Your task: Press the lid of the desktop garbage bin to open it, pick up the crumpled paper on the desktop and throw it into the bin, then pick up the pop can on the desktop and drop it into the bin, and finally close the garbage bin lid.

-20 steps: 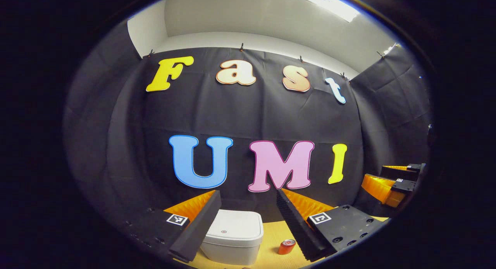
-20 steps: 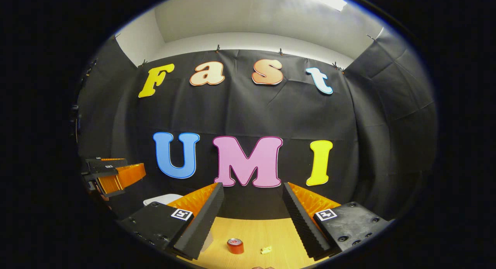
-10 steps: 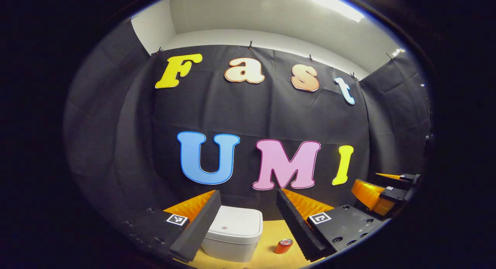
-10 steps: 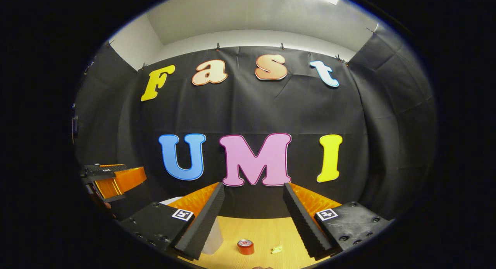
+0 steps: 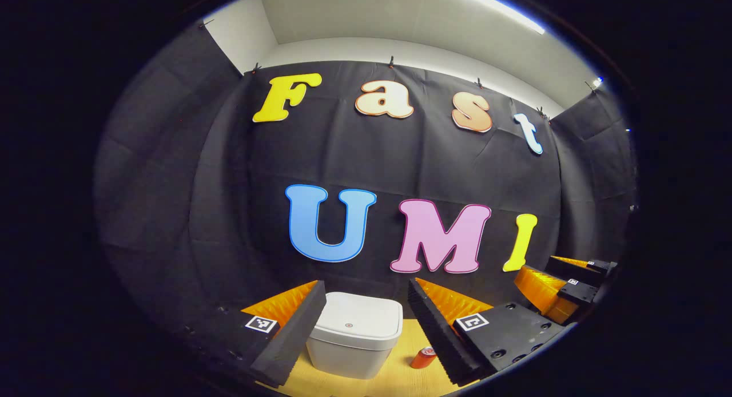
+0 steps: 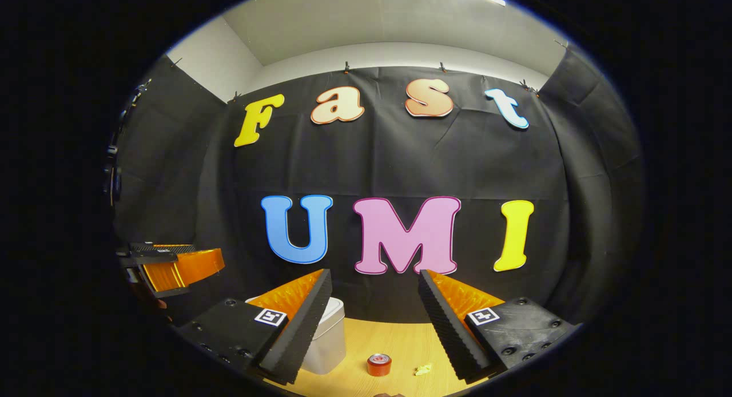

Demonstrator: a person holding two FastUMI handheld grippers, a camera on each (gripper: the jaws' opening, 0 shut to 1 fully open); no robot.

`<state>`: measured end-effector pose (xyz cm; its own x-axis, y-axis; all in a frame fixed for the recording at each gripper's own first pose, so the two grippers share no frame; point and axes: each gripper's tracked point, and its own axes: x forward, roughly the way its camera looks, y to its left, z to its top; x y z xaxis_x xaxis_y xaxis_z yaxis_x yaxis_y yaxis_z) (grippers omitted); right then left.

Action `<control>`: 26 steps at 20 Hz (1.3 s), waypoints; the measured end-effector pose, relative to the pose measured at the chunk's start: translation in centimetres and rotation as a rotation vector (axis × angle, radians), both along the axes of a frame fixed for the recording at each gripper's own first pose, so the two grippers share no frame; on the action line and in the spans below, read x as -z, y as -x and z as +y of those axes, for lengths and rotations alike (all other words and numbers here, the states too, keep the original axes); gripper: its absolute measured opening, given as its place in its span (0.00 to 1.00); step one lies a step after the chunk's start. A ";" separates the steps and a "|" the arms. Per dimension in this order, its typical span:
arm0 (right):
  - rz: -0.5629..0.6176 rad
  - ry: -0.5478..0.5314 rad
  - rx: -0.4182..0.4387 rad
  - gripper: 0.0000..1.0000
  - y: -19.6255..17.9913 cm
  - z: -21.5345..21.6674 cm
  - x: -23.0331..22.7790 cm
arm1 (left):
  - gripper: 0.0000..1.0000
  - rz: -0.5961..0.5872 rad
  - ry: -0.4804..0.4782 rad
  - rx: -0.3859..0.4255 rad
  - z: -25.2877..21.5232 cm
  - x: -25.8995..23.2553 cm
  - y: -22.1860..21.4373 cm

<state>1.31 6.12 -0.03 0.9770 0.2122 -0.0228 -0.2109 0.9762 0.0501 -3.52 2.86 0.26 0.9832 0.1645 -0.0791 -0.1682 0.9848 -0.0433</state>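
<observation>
Hovering grippers (image 5: 366, 328) agape; bin (image 5: 354, 334) closed

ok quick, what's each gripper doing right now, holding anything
Left gripper: open, holding nothing, the bin ahead between its fingers.
Right gripper: open, holding nothing, above the can.

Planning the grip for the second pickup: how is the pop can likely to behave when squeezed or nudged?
The pop can stands upright on the desktop, so a low nudge probably slides it and a high one may tip it. Its round wall suggests it would roll once down. It looks small, so likely light.
</observation>
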 end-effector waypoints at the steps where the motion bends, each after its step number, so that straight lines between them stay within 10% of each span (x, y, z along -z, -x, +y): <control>1: -0.006 -0.004 -0.007 1.00 0.2 0.1 -0.2 | 0.97 0.002 -0.002 -0.005 0.4 0.1 -0.2; 10: -0.086 0.024 0.046 1.00 2.4 -2.6 -2.8 | 0.77 0.026 -0.024 0.010 3.6 1.3 -5.0; 17: -0.040 0.089 0.113 0.98 4.5 -5.4 -1.6 | 0.03 0.122 0.015 0.024 4.7 6.7 -10.1; 26: 0.053 0.133 0.219 0.98 5.7 -9.2 0.8 | 0.06 0.382 0.053 0.177 3.0 16.1 -12.6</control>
